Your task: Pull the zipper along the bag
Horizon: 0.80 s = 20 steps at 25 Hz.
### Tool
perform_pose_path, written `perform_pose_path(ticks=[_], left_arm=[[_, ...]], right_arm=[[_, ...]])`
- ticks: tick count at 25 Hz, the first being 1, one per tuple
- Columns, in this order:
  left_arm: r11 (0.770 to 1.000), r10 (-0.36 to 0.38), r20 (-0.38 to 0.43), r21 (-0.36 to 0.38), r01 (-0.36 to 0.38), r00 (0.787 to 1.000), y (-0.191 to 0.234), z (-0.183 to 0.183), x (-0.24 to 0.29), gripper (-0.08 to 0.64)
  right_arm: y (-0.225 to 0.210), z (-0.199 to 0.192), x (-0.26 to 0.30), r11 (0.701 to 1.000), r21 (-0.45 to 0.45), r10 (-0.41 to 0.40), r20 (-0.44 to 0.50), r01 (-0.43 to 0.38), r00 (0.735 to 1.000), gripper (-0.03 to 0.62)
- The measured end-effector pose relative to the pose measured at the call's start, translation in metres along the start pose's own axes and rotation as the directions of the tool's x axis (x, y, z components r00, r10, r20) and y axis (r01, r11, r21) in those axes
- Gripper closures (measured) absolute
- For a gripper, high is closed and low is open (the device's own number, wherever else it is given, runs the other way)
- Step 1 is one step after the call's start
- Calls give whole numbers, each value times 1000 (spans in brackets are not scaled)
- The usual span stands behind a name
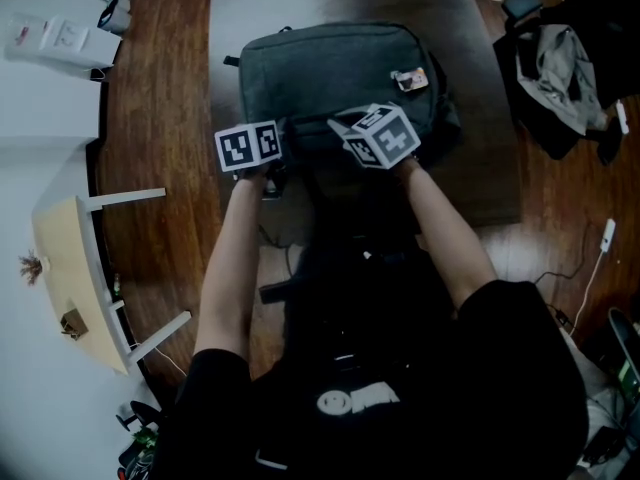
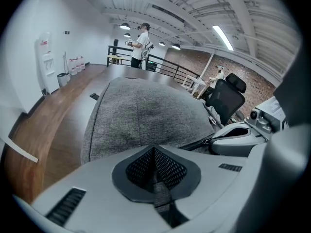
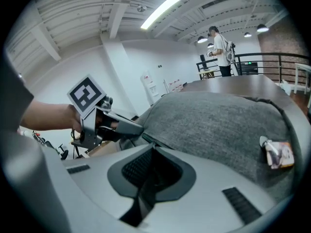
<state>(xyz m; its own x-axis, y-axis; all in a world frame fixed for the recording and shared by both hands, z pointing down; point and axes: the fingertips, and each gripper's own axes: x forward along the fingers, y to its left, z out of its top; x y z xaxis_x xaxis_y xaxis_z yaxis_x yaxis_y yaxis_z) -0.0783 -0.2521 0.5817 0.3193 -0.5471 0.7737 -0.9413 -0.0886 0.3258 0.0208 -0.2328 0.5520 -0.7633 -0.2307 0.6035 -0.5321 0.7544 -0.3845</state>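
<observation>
Left gripper [image 2: 155, 154] on strap [image 2: 160, 194], domed heathered-grey bag [image 2: 146, 115]

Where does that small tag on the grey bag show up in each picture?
Head view: small tag, upper right of the grey bag.
Left gripper view: not in it.
Right gripper view: lower right, on the fabric.
Shared landmark: the grey bag, in all three.
</observation>
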Motion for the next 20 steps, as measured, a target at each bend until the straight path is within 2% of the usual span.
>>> perform_pose_path(ticks=[11,20], left_arm=[[999,-20,4,-40,20,1000,2,-3,-1,559],[998,-27,4,-59,27,1000,3,-3,0,558]], right_arm=[[-7,-6,-12,1000,15,5,9,-5,1000,569],[-19,-18,-19,998,63,13,24,-15,1000,569]])
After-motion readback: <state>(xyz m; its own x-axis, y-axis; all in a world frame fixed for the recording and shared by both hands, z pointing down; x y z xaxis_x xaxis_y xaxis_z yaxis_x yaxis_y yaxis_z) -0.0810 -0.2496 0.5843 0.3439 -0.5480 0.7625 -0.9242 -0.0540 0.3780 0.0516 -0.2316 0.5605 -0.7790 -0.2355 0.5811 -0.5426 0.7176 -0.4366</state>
